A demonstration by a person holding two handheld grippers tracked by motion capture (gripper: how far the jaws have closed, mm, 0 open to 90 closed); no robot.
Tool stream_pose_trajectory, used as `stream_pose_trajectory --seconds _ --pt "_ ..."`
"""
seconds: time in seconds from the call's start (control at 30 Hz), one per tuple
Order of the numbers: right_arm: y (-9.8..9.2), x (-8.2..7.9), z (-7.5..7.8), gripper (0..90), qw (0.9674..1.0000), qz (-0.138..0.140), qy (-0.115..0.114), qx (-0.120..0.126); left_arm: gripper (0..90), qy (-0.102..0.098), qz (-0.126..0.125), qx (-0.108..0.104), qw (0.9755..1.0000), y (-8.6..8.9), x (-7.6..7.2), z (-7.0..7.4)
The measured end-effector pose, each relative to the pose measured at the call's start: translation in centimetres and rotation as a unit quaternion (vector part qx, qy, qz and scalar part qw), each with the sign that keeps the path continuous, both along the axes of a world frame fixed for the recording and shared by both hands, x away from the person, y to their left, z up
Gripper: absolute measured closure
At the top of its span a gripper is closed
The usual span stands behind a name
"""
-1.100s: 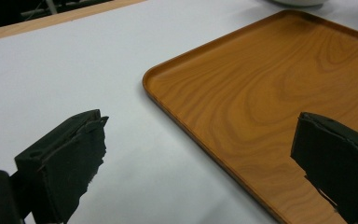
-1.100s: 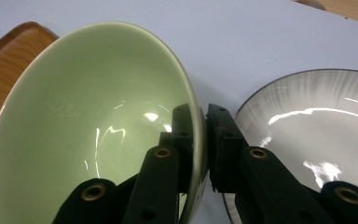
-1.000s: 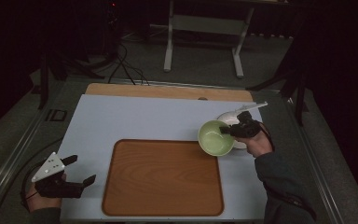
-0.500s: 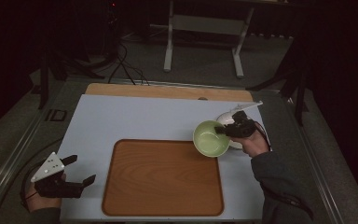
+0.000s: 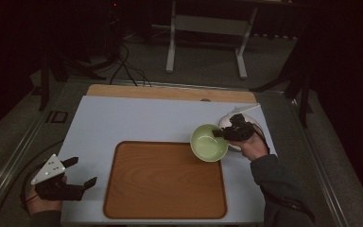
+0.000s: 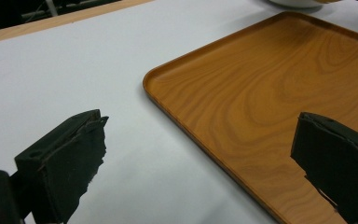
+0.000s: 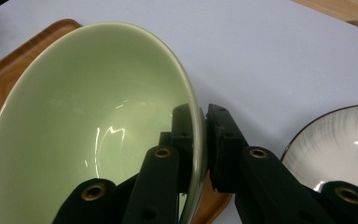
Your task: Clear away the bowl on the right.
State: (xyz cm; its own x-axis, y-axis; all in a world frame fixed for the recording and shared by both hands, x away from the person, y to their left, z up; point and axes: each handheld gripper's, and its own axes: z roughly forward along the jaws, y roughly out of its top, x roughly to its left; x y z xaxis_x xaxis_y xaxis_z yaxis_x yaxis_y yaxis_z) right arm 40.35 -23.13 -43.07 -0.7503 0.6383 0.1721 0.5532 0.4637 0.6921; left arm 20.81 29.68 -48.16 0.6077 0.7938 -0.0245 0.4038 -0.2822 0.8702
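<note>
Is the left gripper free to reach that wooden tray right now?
Probably yes: the left gripper is open, holds nothing, and bare table lies between it and the wooden tray.

One camera looks down on the table (image 5: 123, 118) from high up. Two ride close behind the fingers. All three see the brown tray (image 5: 165, 182).

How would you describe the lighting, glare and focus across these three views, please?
High view: dim, the surroundings nearly black, and the green bowl reads soft. Left gripper view: evenly lit, the wooden tray grain sharp, the near jaws of the left hand-held gripper slightly soft. Right gripper view: white glare streaks inside the green bowl, and the white bowl also glints.
</note>
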Motion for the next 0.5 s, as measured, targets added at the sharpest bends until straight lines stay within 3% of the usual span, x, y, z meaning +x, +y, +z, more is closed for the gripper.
stream_pose_trajectory --seconds 0.5 --pt "1.7 -0.8 0.0 82.2 0.9996 0.026 -0.001 -0.003 2.9 0.001 0.001 0.001 1.0000 0.0 0.0 0.0"
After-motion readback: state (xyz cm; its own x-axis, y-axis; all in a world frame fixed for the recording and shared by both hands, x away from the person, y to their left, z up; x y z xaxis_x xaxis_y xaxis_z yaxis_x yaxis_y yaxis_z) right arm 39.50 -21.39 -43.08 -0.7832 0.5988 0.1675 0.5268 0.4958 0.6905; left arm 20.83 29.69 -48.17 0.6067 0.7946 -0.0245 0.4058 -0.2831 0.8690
